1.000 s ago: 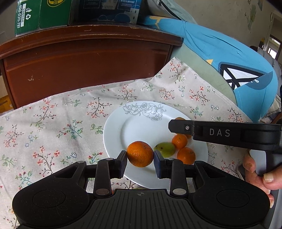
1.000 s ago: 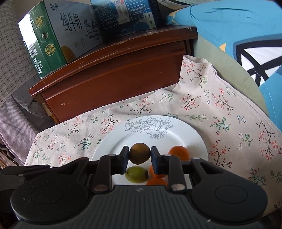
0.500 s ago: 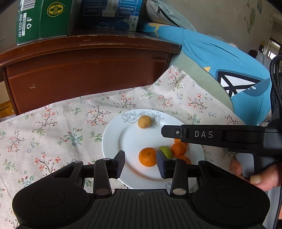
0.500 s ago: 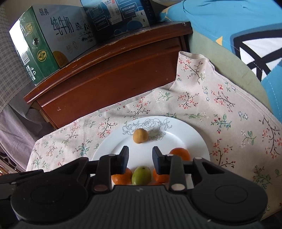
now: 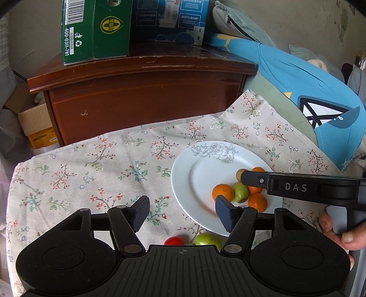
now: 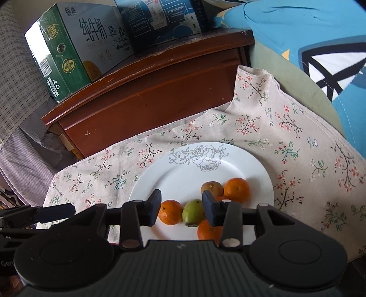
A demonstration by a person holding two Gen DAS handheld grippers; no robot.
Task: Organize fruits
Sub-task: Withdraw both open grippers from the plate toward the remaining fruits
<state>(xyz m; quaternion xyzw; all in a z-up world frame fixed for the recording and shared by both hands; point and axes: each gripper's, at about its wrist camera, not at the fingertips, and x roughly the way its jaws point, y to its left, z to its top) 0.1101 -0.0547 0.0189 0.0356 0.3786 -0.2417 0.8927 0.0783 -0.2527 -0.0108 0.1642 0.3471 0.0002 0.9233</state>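
Dark wooden cabinet (image 5: 146,98) stands behind the plate (image 5: 201,182), with a green carton (image 5: 93,29) and a blue carton (image 5: 169,20) on top; blue cushion (image 5: 308,91) beyond the plate's right side, a cardboard box (image 5: 34,123) on the floor left of the cabinet. Floral cloth (image 5: 91,173) covers the table under the plate. Right tool's arm, marked DAS, crosses over the plate's right part in the left wrist view and hides some fruit; a hand (image 5: 340,230) grips its handle. Cloth left of the plate is bare and open; its far edge meets the cabinet front. Plate's far half is bare, showing a rose drawing. On the plate's near-right part, bunched together: oranges (image 6: 236,189), one green fruit (image 6: 193,212), one brownish fruit (image 6: 211,187). Off the plate, just by its near rim: a green fruit (image 5: 207,239) and a small red fruit (image 5: 173,240) on the cloth. Left tool (image 5: 181,212) jaws have just been opening, wide apart, holding nothing. Right tool (image 6: 181,206) jaws have just been opening, partly apart above the plate's fruit, gripping nothing.
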